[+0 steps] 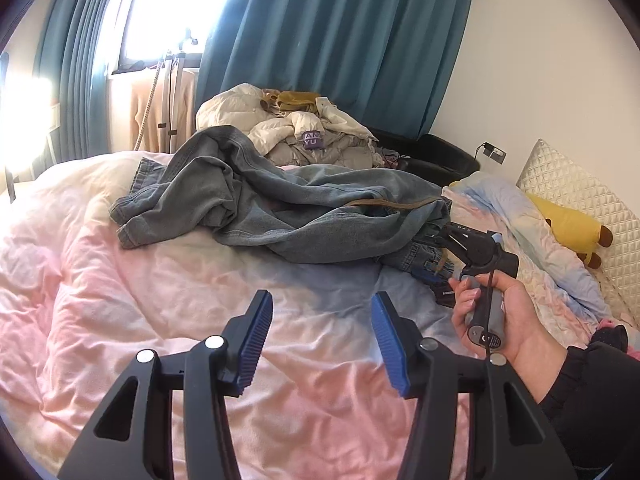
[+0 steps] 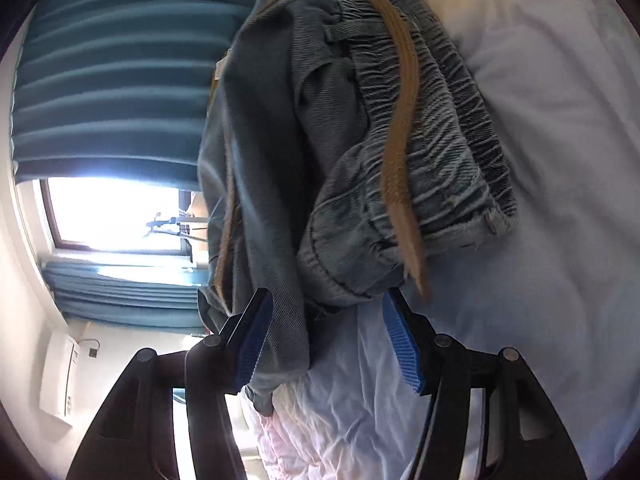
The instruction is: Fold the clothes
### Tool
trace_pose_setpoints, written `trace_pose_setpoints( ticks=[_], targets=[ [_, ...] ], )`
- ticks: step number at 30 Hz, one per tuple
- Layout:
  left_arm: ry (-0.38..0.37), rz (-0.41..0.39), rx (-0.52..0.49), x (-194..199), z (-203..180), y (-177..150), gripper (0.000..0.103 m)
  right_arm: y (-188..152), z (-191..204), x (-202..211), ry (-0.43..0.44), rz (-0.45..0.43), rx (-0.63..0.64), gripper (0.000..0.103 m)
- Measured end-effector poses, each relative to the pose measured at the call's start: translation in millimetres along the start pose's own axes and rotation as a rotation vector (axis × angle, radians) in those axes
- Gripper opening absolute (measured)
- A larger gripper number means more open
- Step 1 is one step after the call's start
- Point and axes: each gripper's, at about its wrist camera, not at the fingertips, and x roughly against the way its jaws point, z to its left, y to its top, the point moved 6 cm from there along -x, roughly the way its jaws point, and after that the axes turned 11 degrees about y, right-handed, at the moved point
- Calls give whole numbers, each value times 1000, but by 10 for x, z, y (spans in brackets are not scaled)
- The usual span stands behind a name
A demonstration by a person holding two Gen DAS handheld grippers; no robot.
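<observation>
My left gripper (image 1: 316,344): jaws apart, nothing between them, over the pink duvet (image 1: 160,300). My right gripper (image 2: 326,344): jaws apart around a fold of the grey-blue jeans (image 2: 320,120), pads seemingly not pressing, though the blurred view leaves that unsure. Jeans: crumpled mid-bed; beyond them, a heap of pale clothes (image 1: 296,128).

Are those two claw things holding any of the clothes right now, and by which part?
Nothing is held. The left gripper is open over bare bedding. The right gripper is open at the jeans' waistband; denim lies between its fingers, unclamped.
</observation>
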Motion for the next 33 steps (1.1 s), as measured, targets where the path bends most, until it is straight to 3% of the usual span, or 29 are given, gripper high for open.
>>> trace_pose_setpoints(
  ticks=[4, 9, 10, 14, 17, 27, 33],
  targets=[
    [4, 64, 48, -398, 128, -54, 53, 159, -202, -100, 57, -48, -94, 58],
    [-12, 136, 103, -845, 239, -123, 52, 243, -155, -216, 36, -95, -62, 57],
    [-10, 146, 105, -901, 257, -142, 52, 249, -157, -218, 32, -106, -61, 54],
    [-4, 153, 120, -962, 323, -165, 52, 250, -176, -169, -3, -143, -60, 21],
    [-8, 124, 141, -873, 377, -101, 52, 218, -55, -67, -33, -156, -11, 9],
    [-17, 4, 130, -327, 330, 76, 53, 25, 581, 915, -6, -231, 106, 4],
    [-24, -25, 122, -51, 284, 91, 53, 92, 851, 1807, -34, -357, 191, 4]
  ],
)
